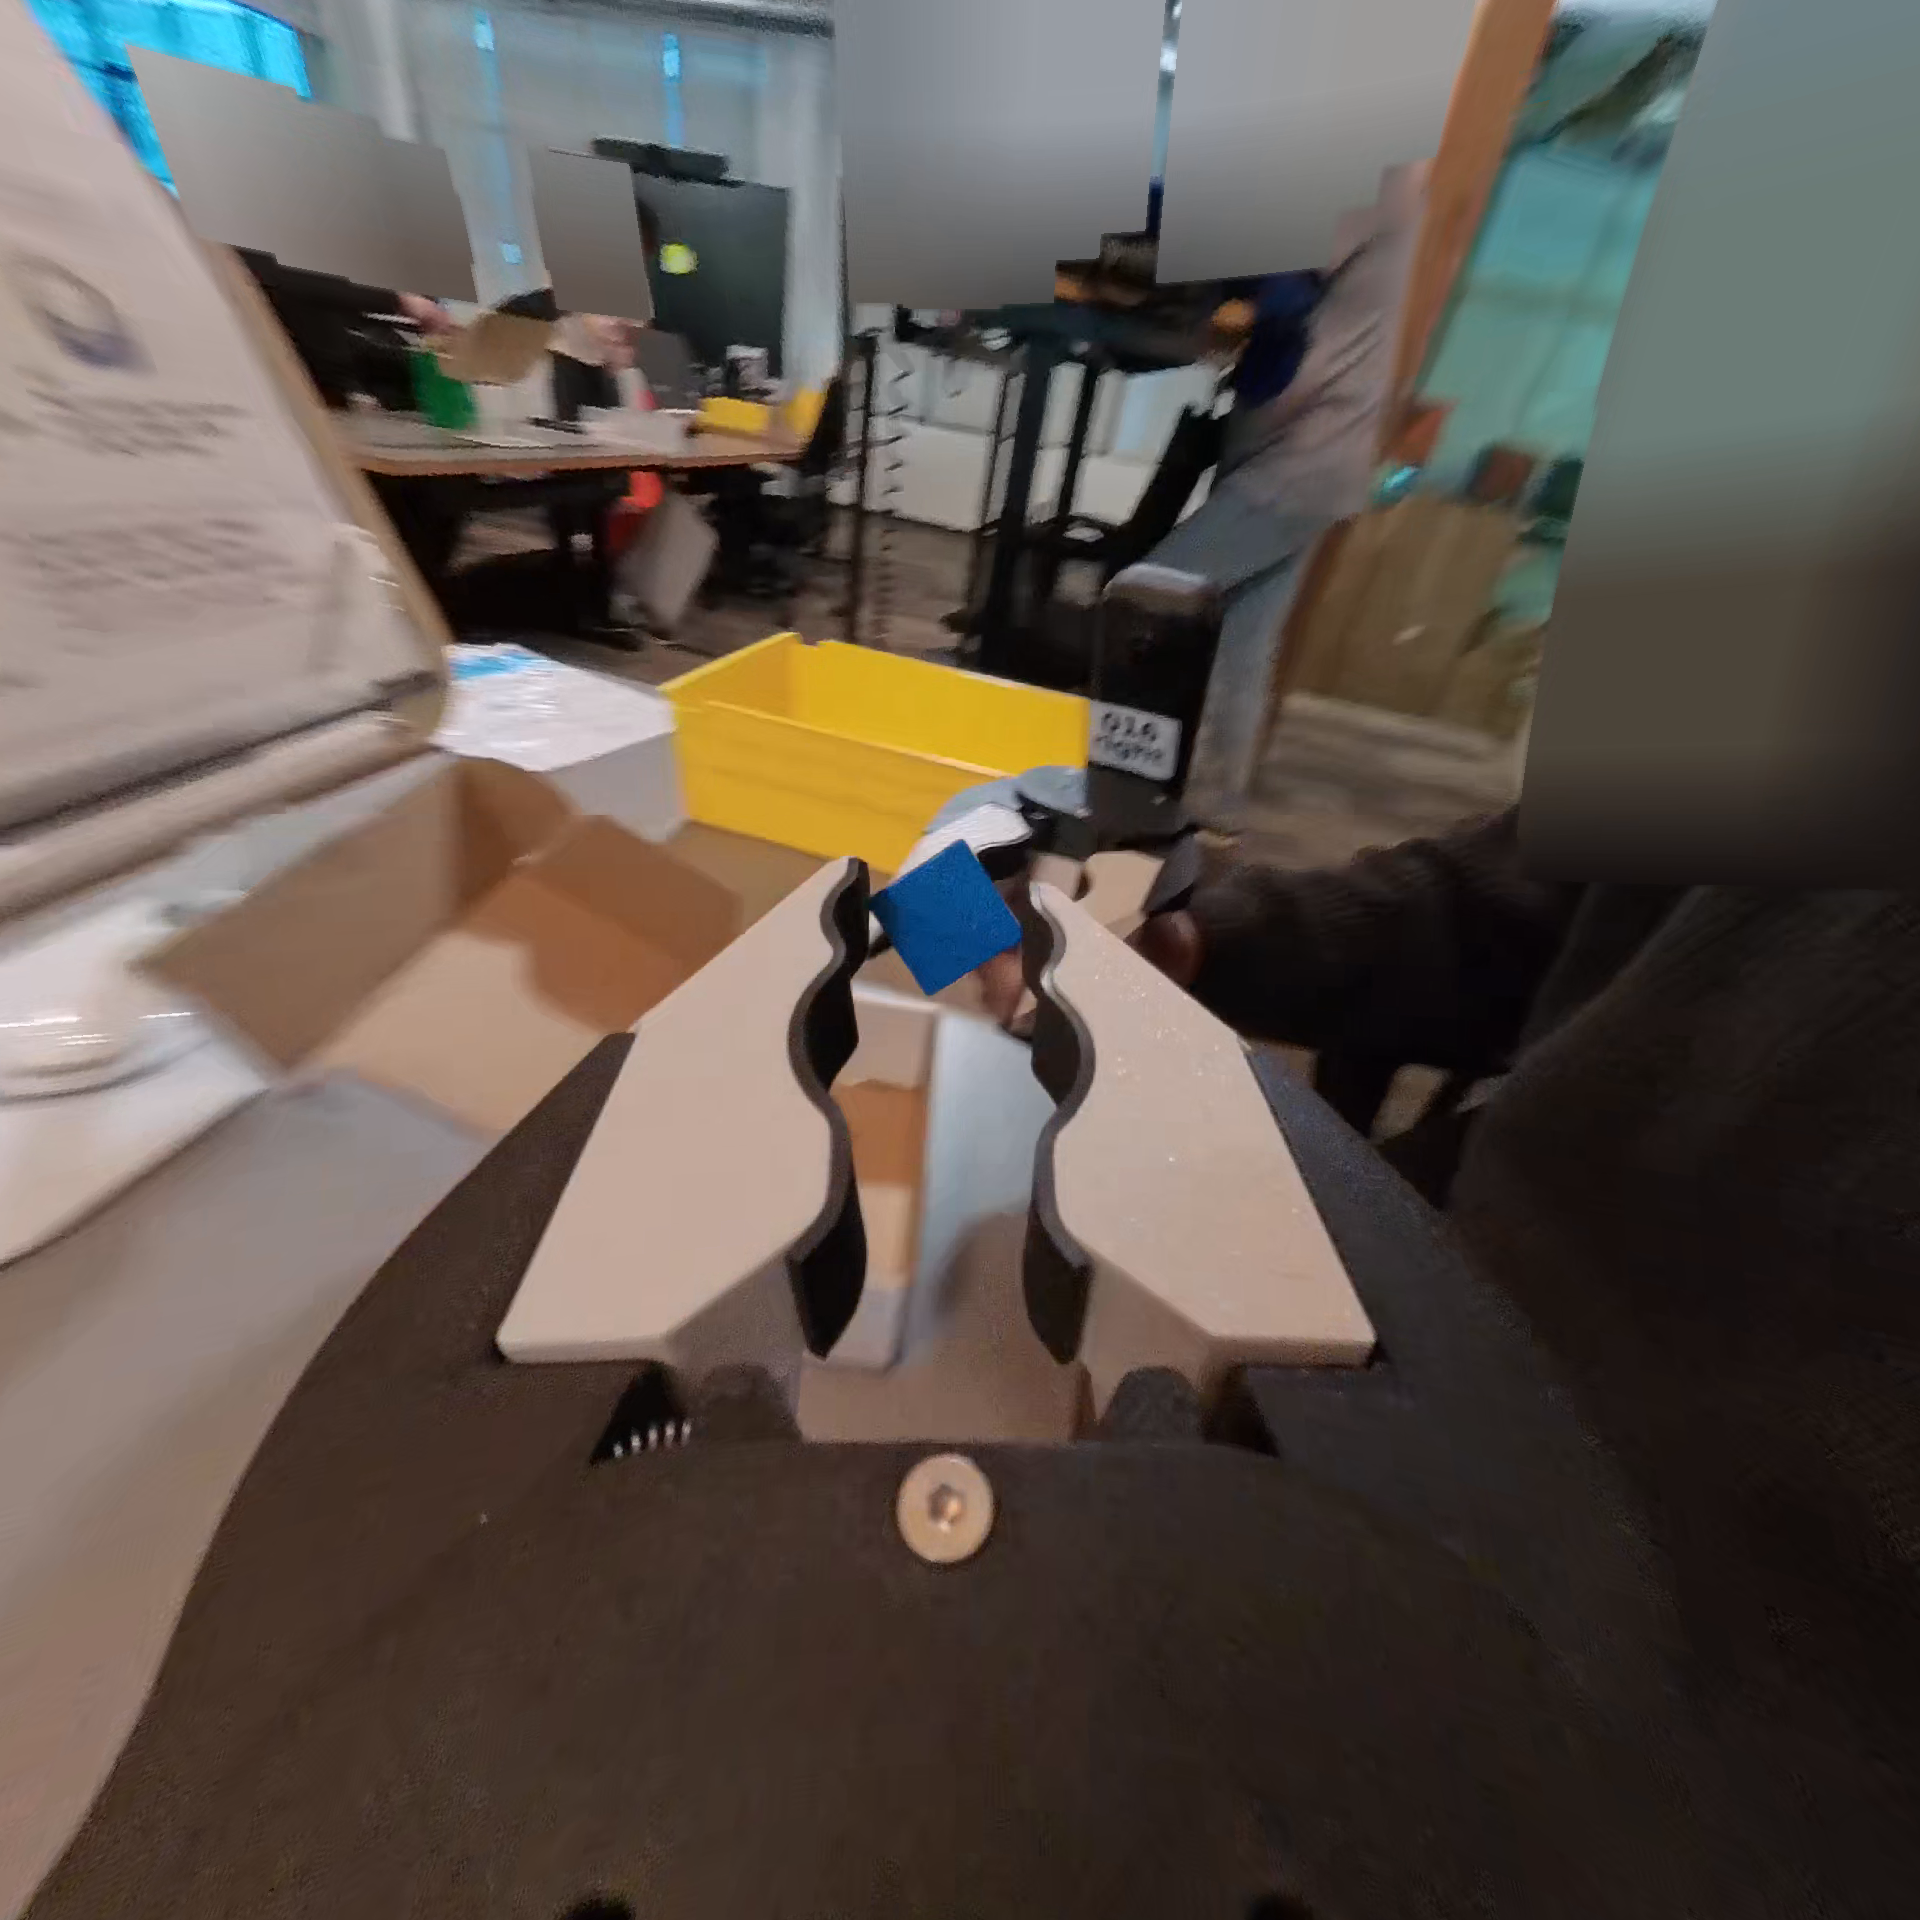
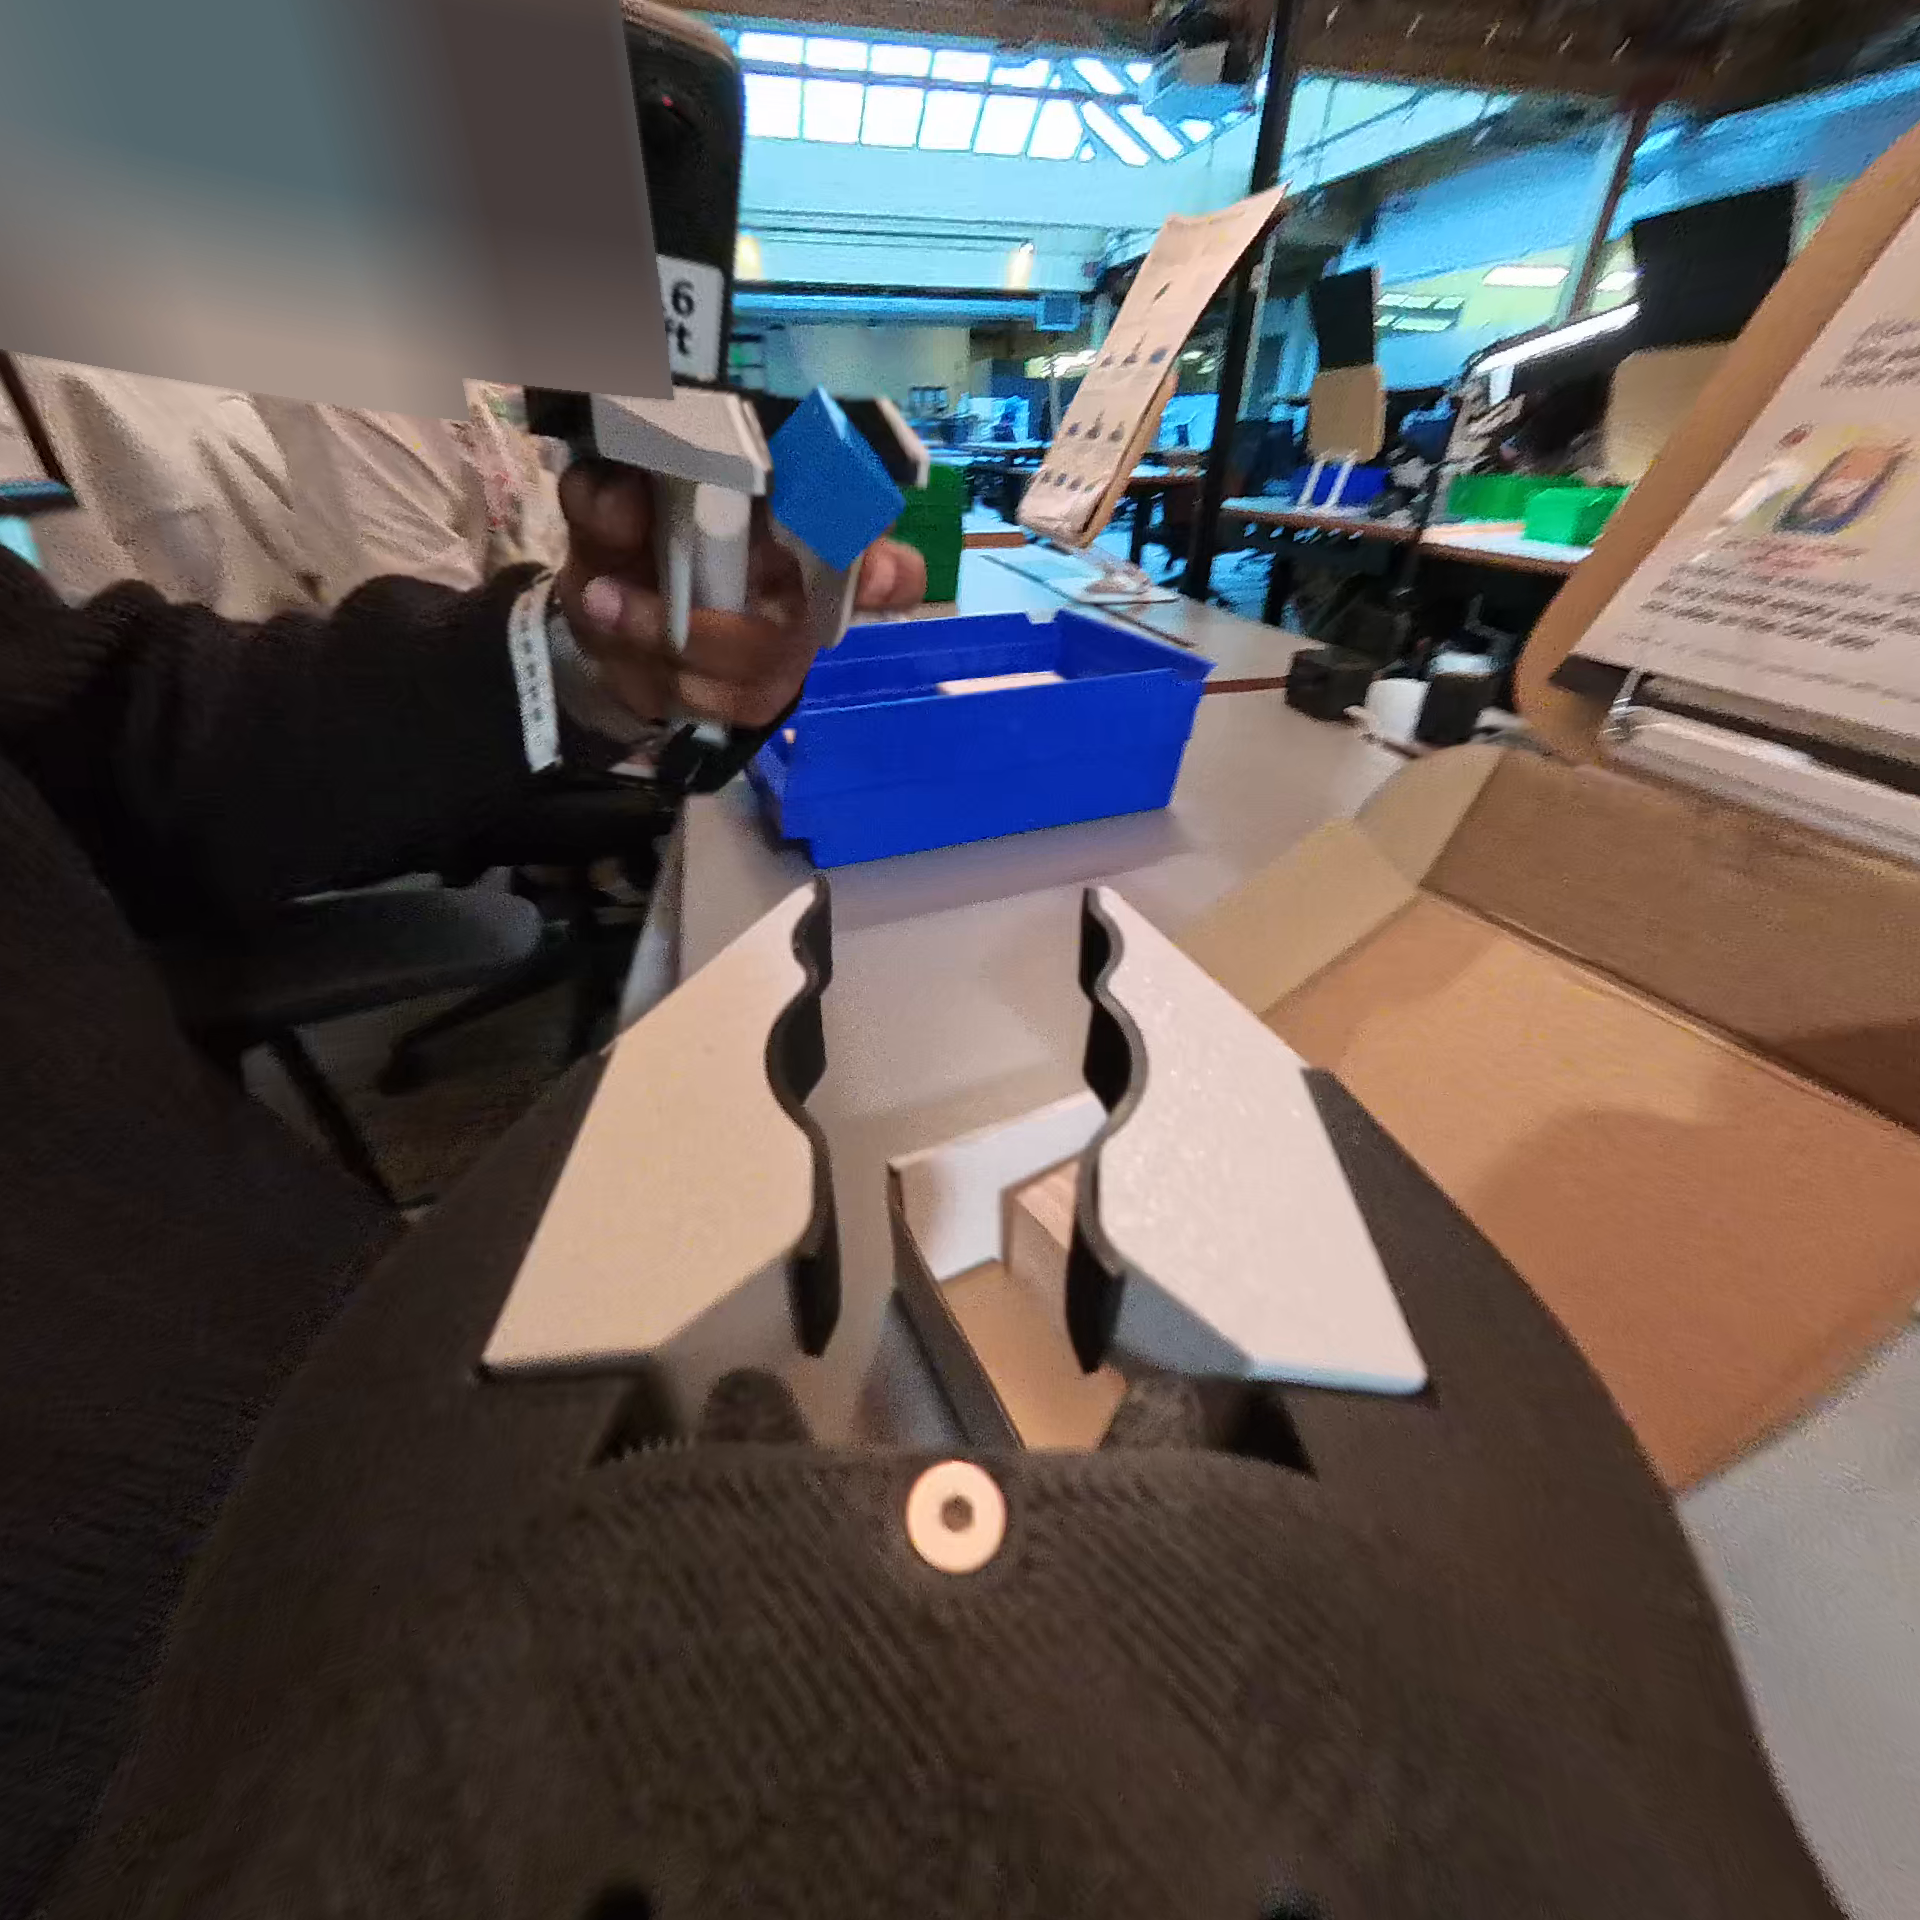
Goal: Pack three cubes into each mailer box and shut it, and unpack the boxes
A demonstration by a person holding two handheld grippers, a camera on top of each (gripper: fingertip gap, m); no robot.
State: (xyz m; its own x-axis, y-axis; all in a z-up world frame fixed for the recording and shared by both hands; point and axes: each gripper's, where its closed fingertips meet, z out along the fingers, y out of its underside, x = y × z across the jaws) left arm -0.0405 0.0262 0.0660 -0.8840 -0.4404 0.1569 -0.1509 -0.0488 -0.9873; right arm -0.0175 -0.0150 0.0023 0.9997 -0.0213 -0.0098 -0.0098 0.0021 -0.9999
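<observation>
1. While the left gripper (image 1: pixel 945 914) pinches it at the fingertips, the blue cube (image 1: pixel 945 932) is tilted on a corner in the air, matte and sharp-edged, above the table (image 2: pixel 935 894).
2. Nothing sits between the spread fingers of the right gripper (image 2: pixel 956 914).
3. An open cardboard box (image 2: pixel 1558 1122) lies on the grey table, its lid raised.
4. A blue bin (image 2: pixel 977 748) and a yellow bin (image 1: pixel 831 748) stand farther off.
5. Desks and skylights fill the workshop behind.

The blue cube (image 1: pixel 945 918) looks matt and a bit grainy. The open mailer box (image 2: pixel 1621 1122) is plain brown cardboard inside. The yellow bin (image 1: pixel 852 743) and blue bin (image 2: pixel 987 727) are smooth plastic.
</observation>
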